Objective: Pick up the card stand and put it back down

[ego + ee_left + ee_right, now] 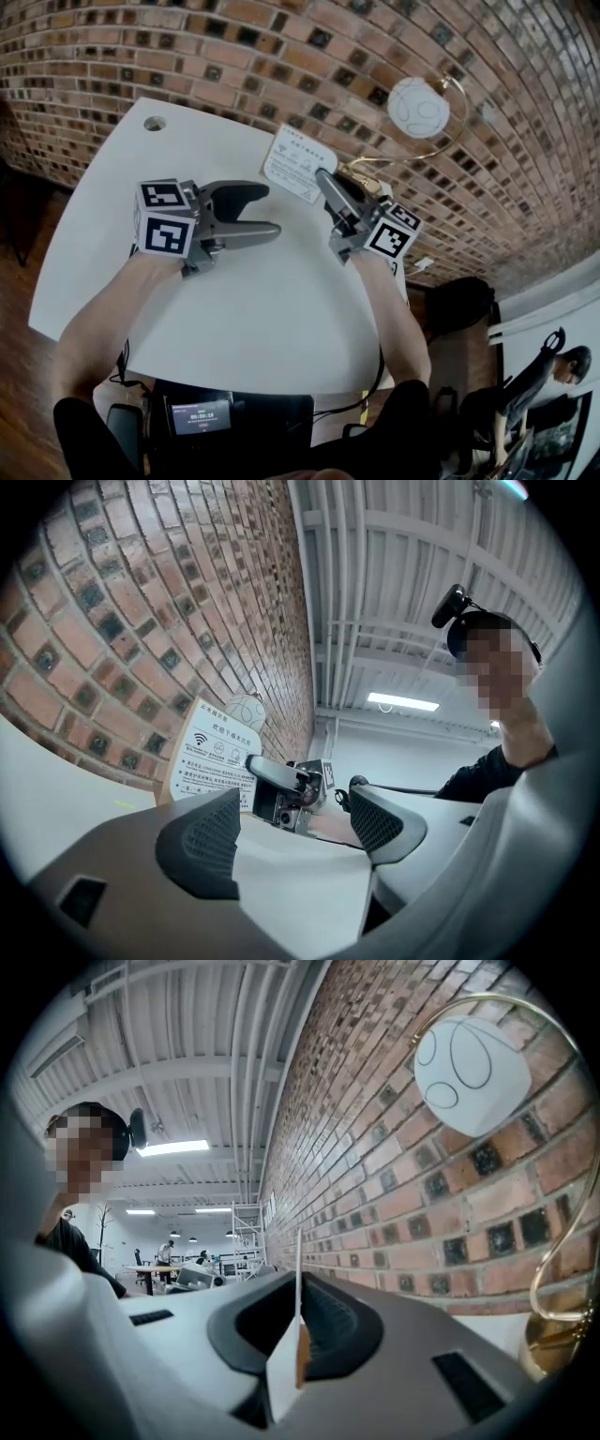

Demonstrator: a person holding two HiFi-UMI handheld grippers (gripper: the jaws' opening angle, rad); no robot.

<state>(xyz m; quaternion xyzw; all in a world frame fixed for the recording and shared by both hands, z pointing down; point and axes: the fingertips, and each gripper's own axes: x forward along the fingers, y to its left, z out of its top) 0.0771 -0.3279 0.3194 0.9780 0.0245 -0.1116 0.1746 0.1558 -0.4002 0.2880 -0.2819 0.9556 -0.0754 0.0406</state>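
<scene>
Card stand, a white printed sheet on a wooden foot, sits edge-on between the fingers of our right gripper, which are clenched on it. Our left gripper is released: fingers apart, nothing between them, stand well beyond its tips.

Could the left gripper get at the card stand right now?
Probably yes: the left gripper is open and empty with bare table ahead, though the right gripper clamps the card stand.
</scene>
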